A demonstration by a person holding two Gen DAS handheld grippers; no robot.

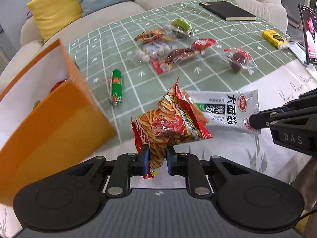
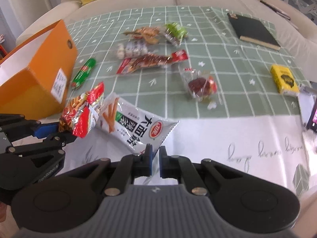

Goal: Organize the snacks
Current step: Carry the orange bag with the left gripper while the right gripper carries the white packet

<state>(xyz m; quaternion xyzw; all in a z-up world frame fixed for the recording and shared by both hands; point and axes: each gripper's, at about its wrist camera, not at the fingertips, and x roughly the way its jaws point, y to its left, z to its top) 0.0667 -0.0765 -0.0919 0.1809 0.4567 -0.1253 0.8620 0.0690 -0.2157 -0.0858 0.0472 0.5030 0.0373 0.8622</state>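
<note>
Left gripper [image 1: 156,158]: its blue-padded jaws are clamped on the lower end of a crinkled red-and-orange foil packet of stick snacks [image 1: 170,127], which stands lifted off the table, tilted up and away from the camera. In the right wrist view the same packet [image 2: 81,115] hangs from the left gripper [image 2: 59,130] at the left edge, just in front of the orange box.

Right gripper [image 2: 156,158]: its jaws are pressed together on the near edge of a flat white plastic pouch printed with black characters and a red round logo [image 2: 142,130]. In the left wrist view the right gripper [image 1: 252,122] enters from the right and pinches the pouch [image 1: 227,111] at its corner. The pouch lies partly behind the red packet and overlaps it.

Open orange cardboard box with a white interior [image 1: 59,119]: it stands at the left of the table, with some wrapped items inside, too little seen to identify.

Green checked tablecloth [image 1: 138,75]: it carries the remaining snacks, namely a green-and-red wrapped sausage [image 1: 116,87] near the box, a long red packet of dark dried meat [image 1: 184,55], a clear bag of pale round pieces [image 1: 152,51], a brown-orange packet [image 1: 152,35], a green-topped clear packet [image 1: 181,27] and a clear wrapper holding a dark red lump [image 1: 238,59].

Other objects: a black notebook [image 1: 227,11], a yellow box [image 1: 274,38] and a propped phone [image 1: 309,35] at the far right.
</note>
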